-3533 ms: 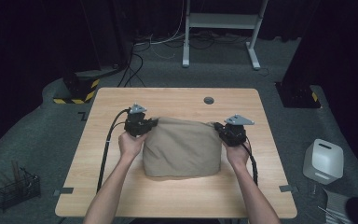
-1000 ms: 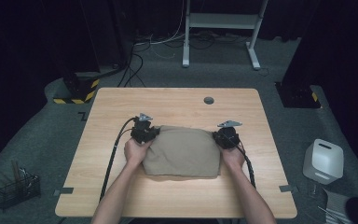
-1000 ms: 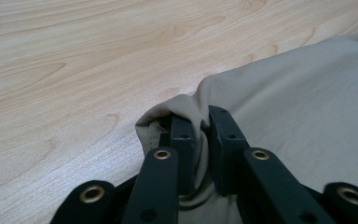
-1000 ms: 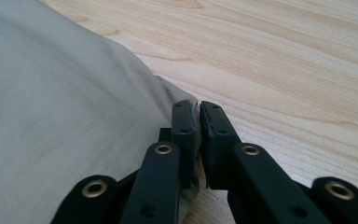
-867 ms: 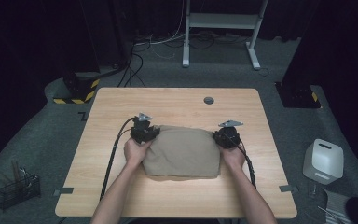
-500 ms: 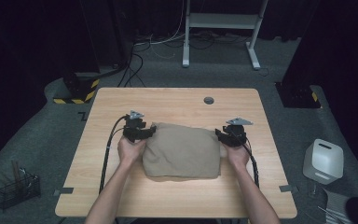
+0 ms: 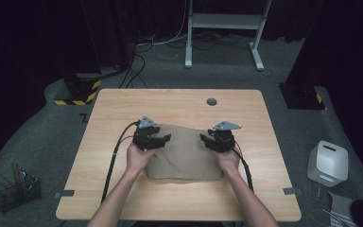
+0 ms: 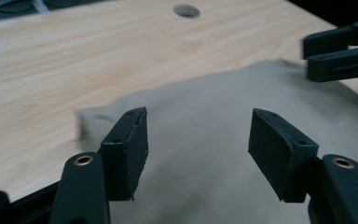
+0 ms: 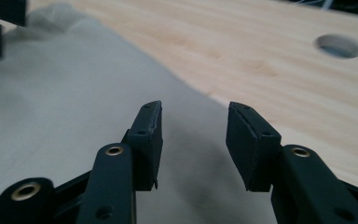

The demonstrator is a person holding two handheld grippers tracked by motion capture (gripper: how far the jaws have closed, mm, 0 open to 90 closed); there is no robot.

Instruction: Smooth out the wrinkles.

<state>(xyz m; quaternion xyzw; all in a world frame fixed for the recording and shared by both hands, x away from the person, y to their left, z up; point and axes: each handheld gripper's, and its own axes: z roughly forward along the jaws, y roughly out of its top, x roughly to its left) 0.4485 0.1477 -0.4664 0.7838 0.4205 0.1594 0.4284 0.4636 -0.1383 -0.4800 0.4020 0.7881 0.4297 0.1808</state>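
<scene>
Dark room, grey carpet floor (image 7: 42, 142), cables trailing at far side. Pale wood-grain tabletop (image 7: 123, 109) with round grommet hole (image 7: 211, 101) far of centre. Folded beige cloth (image 7: 184, 153), soft, matte, rounded rectangle, lies mid-tabletop, nothing blocking it. Left gripper (image 7: 163, 138) over cloth's far-left corner, jaws wide, nothing between. Right gripper (image 7: 205, 138) over far-right corner, jaws parted, narrower, empty. White box (image 7: 327, 163) on floor right; wire basket (image 7: 16, 191) on floor near left.
</scene>
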